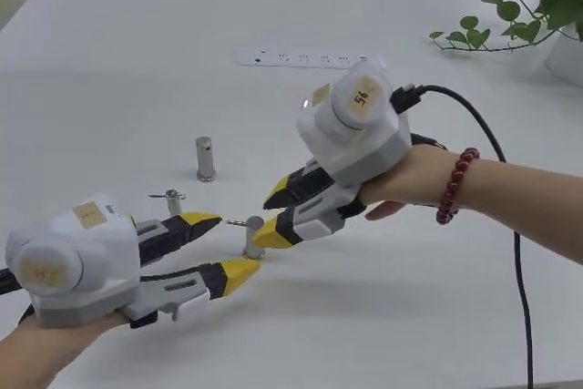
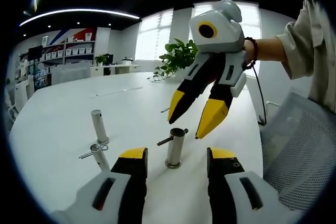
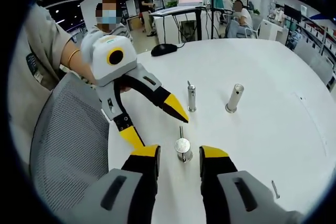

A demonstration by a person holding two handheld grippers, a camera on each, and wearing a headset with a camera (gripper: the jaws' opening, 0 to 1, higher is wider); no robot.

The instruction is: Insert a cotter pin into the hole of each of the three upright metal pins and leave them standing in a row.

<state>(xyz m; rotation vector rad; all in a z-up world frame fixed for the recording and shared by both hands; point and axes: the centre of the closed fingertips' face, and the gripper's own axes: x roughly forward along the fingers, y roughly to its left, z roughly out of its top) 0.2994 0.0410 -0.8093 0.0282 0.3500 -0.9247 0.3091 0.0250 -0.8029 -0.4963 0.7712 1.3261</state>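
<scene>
left claw (image 1: 232, 243) and right claw (image 1: 264, 221) both gape empty near a metal pin (image 1: 251, 241), its cotter pin (image 1: 236, 222) barely discernible.

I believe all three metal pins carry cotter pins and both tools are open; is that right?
No: the head view shows the farthest metal pin with an empty hole. The middle pin and nearest pin carry cotter pins; the left tool and right tool are open.
</scene>
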